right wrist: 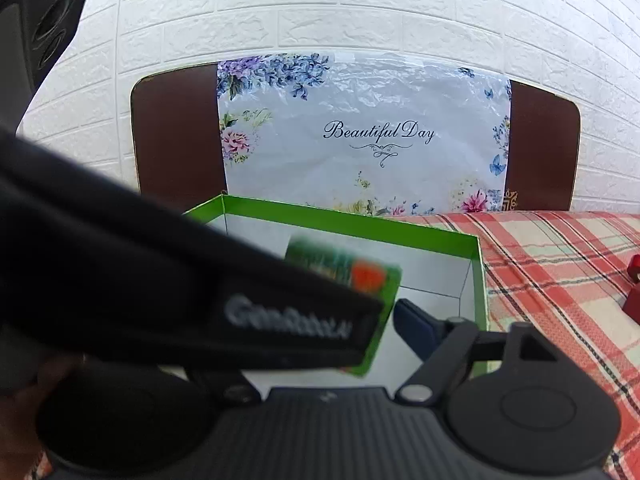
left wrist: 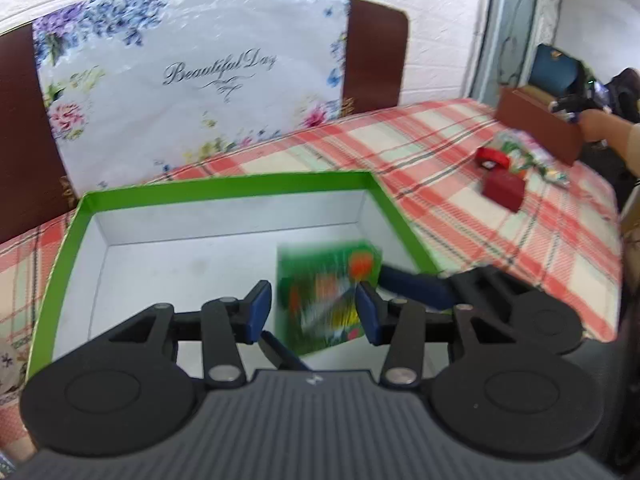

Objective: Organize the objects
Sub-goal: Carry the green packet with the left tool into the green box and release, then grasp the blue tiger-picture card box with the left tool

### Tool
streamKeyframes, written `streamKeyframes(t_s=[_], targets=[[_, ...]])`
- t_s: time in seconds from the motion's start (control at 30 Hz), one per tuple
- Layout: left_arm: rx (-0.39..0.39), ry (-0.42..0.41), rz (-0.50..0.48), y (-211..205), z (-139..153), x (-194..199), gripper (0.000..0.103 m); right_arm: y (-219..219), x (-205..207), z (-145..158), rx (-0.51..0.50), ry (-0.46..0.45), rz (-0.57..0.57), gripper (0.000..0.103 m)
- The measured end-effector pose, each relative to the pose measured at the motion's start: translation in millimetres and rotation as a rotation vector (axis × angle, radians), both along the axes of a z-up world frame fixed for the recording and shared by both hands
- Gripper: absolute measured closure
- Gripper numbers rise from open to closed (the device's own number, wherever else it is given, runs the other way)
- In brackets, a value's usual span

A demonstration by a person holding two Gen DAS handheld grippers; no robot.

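The left claw (left wrist: 316, 306) hangs over a green box (left wrist: 224, 184) with white insides. Its blue pads stand partly apart, one on each side of a green packet (left wrist: 324, 296). The packet is blurry, so I cannot tell if the pads press on it or if it lies on the box floor.

The right claw (right wrist: 340, 344) is at the near right side of the box. Only its right blue finger (right wrist: 416, 328) shows, since the left claw's black body covers the other. It looks wide, with the finger beside the packet, not touching.

Further right on the checked cloth (left wrist: 460, 168) sit small red boxes (left wrist: 502, 188).
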State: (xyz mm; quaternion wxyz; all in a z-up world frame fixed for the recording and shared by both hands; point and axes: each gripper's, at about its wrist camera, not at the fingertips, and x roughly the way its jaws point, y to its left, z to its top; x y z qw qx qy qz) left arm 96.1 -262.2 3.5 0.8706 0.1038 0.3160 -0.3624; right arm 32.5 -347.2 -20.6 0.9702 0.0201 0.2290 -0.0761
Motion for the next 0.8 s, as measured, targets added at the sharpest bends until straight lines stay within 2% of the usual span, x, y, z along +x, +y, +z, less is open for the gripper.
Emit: streamKeyframes(t_s=[0.03, 0.1, 0.37, 0.47, 0.63, 0.7, 0.8], targets=[[0.011, -0.006, 0.013, 1, -1, 0, 0.051, 1, 0, -1, -0.009, -0.004, -0.012, 0.01], [0.025, -0.013, 0.048, 4, -2, 1, 0.04, 2, 0, 0, -0.001, -0.004, -0.017, 0.01], [0.018, -0.059, 0.143, 33, 5, -7, 0.039, 5, -26, 2, 0.066, -0.034, -0.063, 0.013], [0.003, -0.086, 0.185, 53, 7, -17, 0.034, 17, -41, 4, 0.05, -0.069, -0.071, 0.015], [-0.032, -0.101, 0.231, 98, 8, -41, 0.033, 50, -68, 4, -0.01, -0.138, -0.101, 0.018], [-0.051, -0.084, 0.252, 123, 1, -53, 0.03, 63, -79, 4, 0.014, -0.151, -0.083, 0.02], [-0.03, -0.064, 0.299, 162, -14, -64, 0.03, 90, -78, -7, 0.036, -0.083, 0.037, 0.028]])
